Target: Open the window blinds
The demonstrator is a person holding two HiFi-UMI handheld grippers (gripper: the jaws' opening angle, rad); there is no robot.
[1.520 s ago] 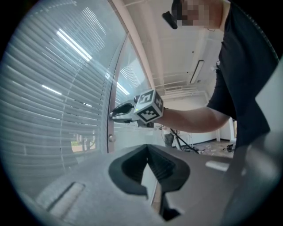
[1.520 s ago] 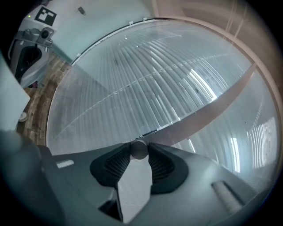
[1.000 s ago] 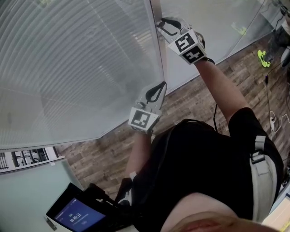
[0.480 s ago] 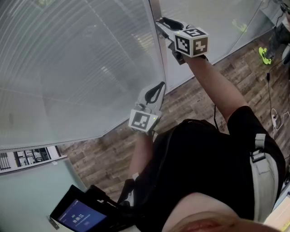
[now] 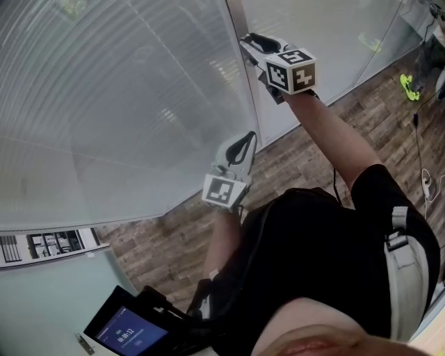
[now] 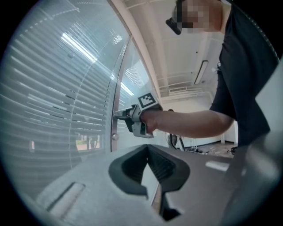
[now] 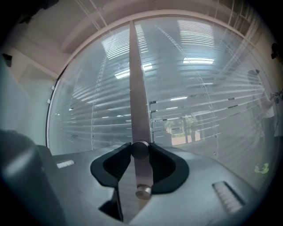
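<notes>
The slatted window blinds (image 5: 104, 104) hang behind glass left of a metal mullion (image 5: 237, 21). In the right gripper view the slats (image 7: 199, 110) stand partly tilted, with some outdoors showing between them. My right gripper (image 5: 248, 43) is raised to the mullion and shut on a small round knob (image 7: 139, 150) mounted on it. A second knob (image 7: 143, 192) sits just below on the same strip. My left gripper (image 5: 245, 139) hangs lower, near the glass, shut with nothing between its pads. The left gripper view shows the right gripper (image 6: 121, 115) at the mullion.
A device with a blue screen (image 5: 125, 334) is at the bottom left. A wood floor (image 5: 299, 153) runs along the window, with a green object (image 5: 407, 87) and cables at the far right. Another glass pane (image 5: 327, 35) lies right of the mullion.
The right gripper has rolled on the knob, and its marker cube now shows a different face. It stayed at the mullion. The left gripper has barely moved.
</notes>
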